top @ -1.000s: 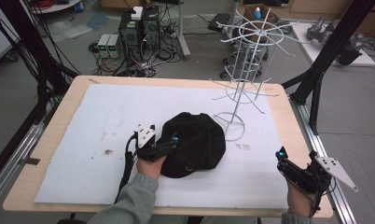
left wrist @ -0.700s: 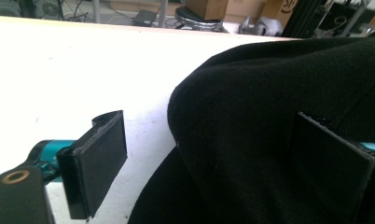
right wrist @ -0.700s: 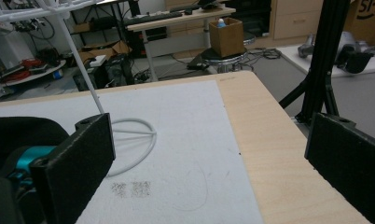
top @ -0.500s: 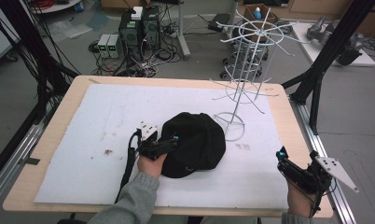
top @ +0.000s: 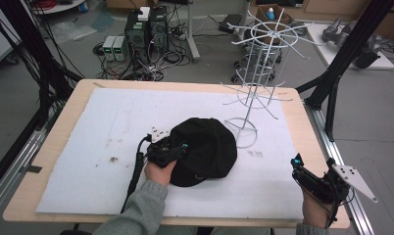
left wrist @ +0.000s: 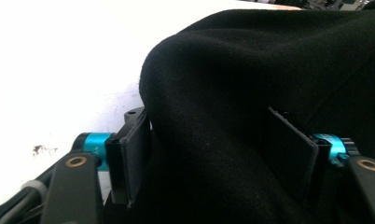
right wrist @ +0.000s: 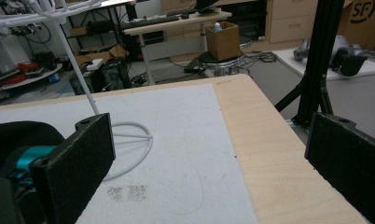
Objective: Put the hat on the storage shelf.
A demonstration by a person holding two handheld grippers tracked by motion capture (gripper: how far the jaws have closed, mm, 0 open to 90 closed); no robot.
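Left hand-held gripper (top: 178, 148) is sitting low and left of centre in the high view, its jaws spread around a fold of the black cap (top: 205, 149). In the left gripper view, the left hand-held gripper (left wrist: 218, 161) is showing one black pad (left wrist: 135, 156) against the cap's (left wrist: 269, 93) near edge at lower left and the other pad pressing into the cloth at lower right, so the jaws are standing well apart with the fabric bulging between them; whether they are truly pinching it is hard to tell. A hand (top: 160, 171) in a grey sleeve (top: 136, 210) is coming in from the bottom edge behind it.

At the lower right of the high view, the right hand-held gripper (top: 299, 171) is hovering over the desk's (top: 53, 132) near right corner, well apart from the cap. In the right gripper view its jaws are standing wide apart with nothing between them, framing the white mat (right wrist: 185, 154) and bare wood of the desk (right wrist: 269, 154).

Farther up, the cap is lying near the middle of the white mat (top: 97, 122). Just beside it, toward the upper right, a white wire rack (top: 256, 78) is standing upright on its ring base (right wrist: 129, 144).

Beyond the desk, at the top of the frame, computer boxes (top: 146, 29) and cables are lying on the floor.
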